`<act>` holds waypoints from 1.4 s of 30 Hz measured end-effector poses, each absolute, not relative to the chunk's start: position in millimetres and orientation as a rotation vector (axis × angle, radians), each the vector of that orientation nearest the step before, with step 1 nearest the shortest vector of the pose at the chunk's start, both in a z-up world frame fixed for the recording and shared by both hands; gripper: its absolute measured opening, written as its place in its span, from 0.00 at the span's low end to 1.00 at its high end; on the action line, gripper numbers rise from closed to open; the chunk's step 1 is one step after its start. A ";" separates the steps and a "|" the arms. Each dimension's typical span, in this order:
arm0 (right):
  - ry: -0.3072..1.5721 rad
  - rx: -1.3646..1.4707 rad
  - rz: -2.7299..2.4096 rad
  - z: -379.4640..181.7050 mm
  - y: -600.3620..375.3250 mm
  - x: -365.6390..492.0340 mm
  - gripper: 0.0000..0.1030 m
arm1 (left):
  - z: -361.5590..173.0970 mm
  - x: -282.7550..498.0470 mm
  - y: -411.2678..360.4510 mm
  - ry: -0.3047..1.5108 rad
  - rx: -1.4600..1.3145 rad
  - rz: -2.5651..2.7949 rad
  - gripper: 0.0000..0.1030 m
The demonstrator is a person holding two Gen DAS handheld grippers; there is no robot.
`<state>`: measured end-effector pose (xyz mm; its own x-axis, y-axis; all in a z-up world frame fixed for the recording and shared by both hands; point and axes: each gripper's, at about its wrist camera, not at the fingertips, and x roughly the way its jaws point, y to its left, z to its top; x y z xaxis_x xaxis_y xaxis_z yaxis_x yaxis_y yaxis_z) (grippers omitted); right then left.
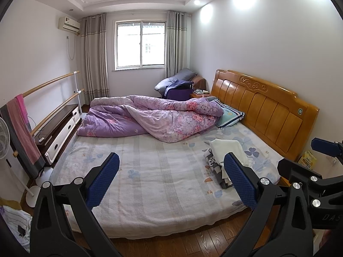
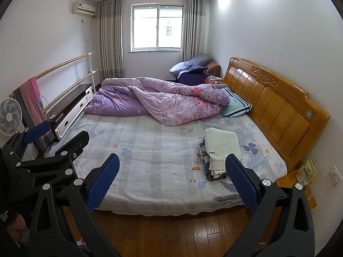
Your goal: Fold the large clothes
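A small stack of folded clothes, a cream garment on top of a grey patterned one, lies on the right side of the bed near the headboard. It also shows in the left wrist view. My left gripper is open and empty, held above the bed's near edge. My right gripper is open and empty, held beside it to the right; it also shows at the right edge of the left wrist view. The left gripper also shows at the left of the right wrist view. No garment is spread out.
A crumpled purple floral quilt and a pillow fill the far half of the bed. A wooden headboard stands at the right. A fan, a rail with a pink towel and a low cabinet stand at the left. Wooden floor lies below.
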<state>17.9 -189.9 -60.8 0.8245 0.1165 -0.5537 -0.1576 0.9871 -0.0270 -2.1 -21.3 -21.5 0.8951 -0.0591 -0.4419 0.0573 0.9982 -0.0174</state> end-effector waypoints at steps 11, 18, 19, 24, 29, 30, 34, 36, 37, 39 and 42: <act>0.583 -0.071 0.143 -60.8 -192.2 16.6 0.93 | -23.3 -1.3 -26.2 0.462 -0.003 -0.060 0.95; 0.585 -0.067 0.144 -61.0 -193.1 16.3 0.93 | -24.0 0.0 -28.0 0.462 -0.003 -0.057 0.95; 0.585 -0.067 0.142 -61.0 -193.2 15.5 0.93 | -24.1 0.1 -28.9 0.465 -0.004 -0.058 0.95; 0.587 -0.063 0.141 -61.2 -194.4 14.5 0.93 | -25.1 0.5 -29.9 0.467 -0.003 -0.059 0.95; 0.591 -0.059 0.139 -62.4 -196.7 12.5 0.93 | -27.2 1.7 -33.2 0.474 0.000 -0.056 0.95; 0.592 -0.058 0.139 -62.6 -197.2 12.5 0.93 | -27.1 2.0 -32.4 0.473 -0.002 -0.057 0.95; 0.591 -0.059 0.138 -62.3 -197.5 12.6 0.93 | -27.6 2.4 -32.9 0.474 -0.004 -0.059 0.95; 0.591 -0.058 0.138 -62.2 -197.3 11.9 0.93 | -27.9 2.5 -33.5 0.472 -0.002 -0.057 0.95; 0.590 -0.059 0.137 -62.1 -197.1 11.6 0.93 | -28.3 3.3 -32.9 0.472 -0.002 -0.058 0.95; 0.593 -0.056 0.137 -62.7 -198.6 11.8 0.93 | -29.1 4.0 -33.2 0.475 -0.003 -0.059 0.95; 0.593 -0.054 0.136 -62.6 -199.7 12.0 0.93 | -28.8 4.9 -33.5 0.473 -0.001 -0.059 0.95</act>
<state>12.0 -199.7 -62.6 0.8205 0.1118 -0.5607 -0.1430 0.9896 -0.0121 4.9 -33.5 -28.8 0.8884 -0.0567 -0.4555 0.0563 0.9983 -0.0144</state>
